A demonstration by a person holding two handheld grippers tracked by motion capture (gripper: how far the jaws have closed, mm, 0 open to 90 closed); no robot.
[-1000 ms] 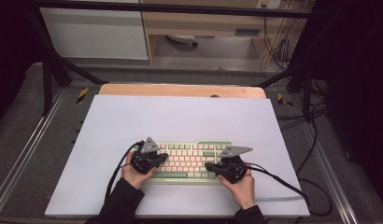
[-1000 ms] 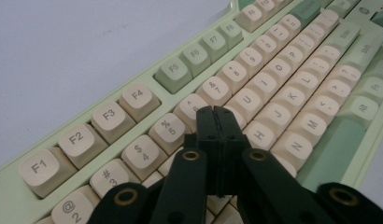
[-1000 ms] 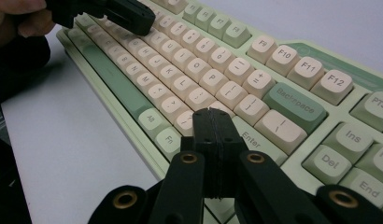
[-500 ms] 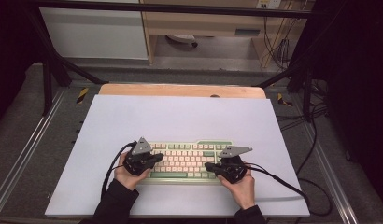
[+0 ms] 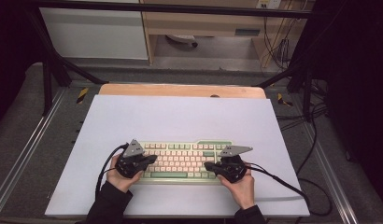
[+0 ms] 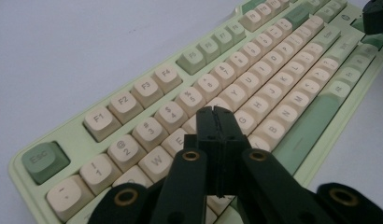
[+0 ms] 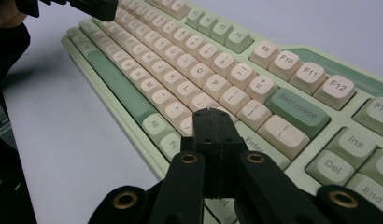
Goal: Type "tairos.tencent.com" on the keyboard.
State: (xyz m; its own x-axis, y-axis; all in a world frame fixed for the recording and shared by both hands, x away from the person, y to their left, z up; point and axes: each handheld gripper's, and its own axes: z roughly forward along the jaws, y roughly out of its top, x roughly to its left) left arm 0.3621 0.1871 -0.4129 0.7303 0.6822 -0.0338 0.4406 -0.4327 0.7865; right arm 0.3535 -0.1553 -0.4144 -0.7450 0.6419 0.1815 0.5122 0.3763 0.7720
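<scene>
A pale green keyboard (image 5: 180,161) with cream keys lies on the near middle of the white mat. My left gripper (image 5: 154,158) hovers over its left end, jaws pressed together with nothing between them; in the left gripper view its tip (image 6: 216,112) hangs just above the letter rows of the keyboard (image 6: 147,88). My right gripper (image 5: 206,164) sits over the right end, also shut and empty. In the right gripper view its tip (image 7: 213,114) is above the keys near Enter on the keyboard (image 7: 203,60). Both point inward toward each other.
The white mat (image 5: 180,116) covers a wooden table whose far edge (image 5: 180,90) shows. Black cables (image 5: 283,179) trail from the right gripper across the mat's right side. Metal frame rails run along both sides. The mat beyond the keyboard is bare.
My left gripper has shifted a little to the left along the keyboard. The right gripper and the keyboard have stayed put.
</scene>
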